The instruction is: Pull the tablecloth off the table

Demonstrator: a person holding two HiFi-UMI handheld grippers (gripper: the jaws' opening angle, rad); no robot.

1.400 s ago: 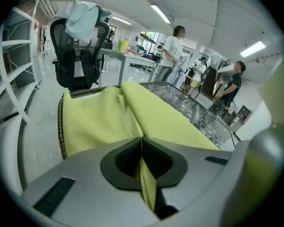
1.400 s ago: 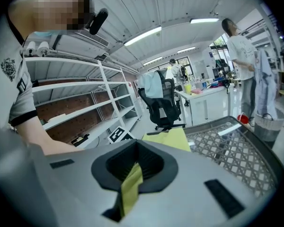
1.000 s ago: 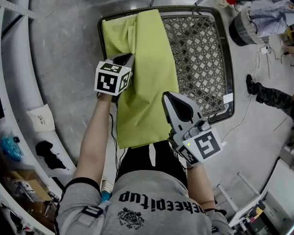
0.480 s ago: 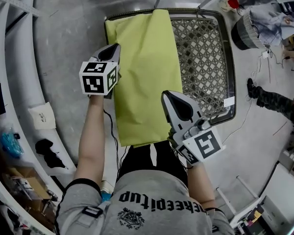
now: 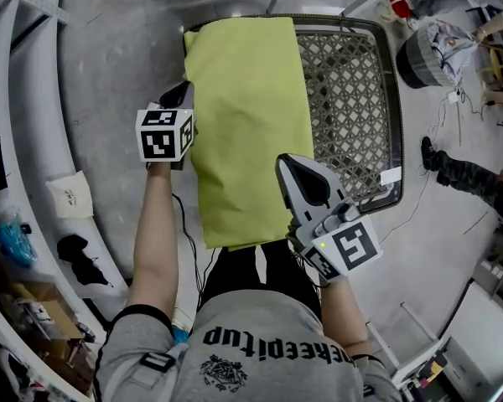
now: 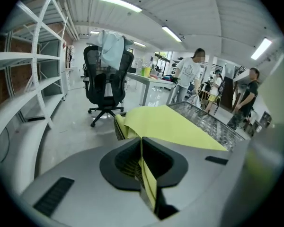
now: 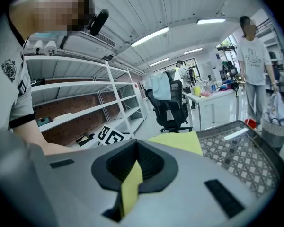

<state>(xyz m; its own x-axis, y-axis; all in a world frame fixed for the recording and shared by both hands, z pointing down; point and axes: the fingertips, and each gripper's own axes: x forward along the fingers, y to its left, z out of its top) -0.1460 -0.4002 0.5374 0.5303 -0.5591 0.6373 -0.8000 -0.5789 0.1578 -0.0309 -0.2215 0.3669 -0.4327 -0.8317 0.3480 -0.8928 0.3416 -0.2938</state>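
Note:
A yellow-green tablecloth (image 5: 247, 124) covers the left half of a woven wicker table (image 5: 352, 99), and its near end hangs over the table's front edge. My left gripper (image 5: 183, 95) is shut on the tablecloth's left edge; in the left gripper view the tablecloth (image 6: 149, 183) is pinched between the jaws. My right gripper (image 5: 295, 167) is shut on the cloth's right edge near the front; in the right gripper view a fold of the tablecloth (image 7: 130, 186) sits between the jaws. The cloth lies stretched flat between the two grippers.
White curved shelving (image 5: 25, 99) runs along the left. A black office chair (image 6: 105, 84) stands beyond the table's far end. People (image 6: 191, 74) stand by desks behind. A dark bin (image 5: 419, 53) and a person's leg (image 5: 465, 170) are to the right of the table.
My left gripper has moved left and toward me with the cloth edge, smoothing out the folds. The cloth now lies flatter and wider. The right gripper has stayed put.

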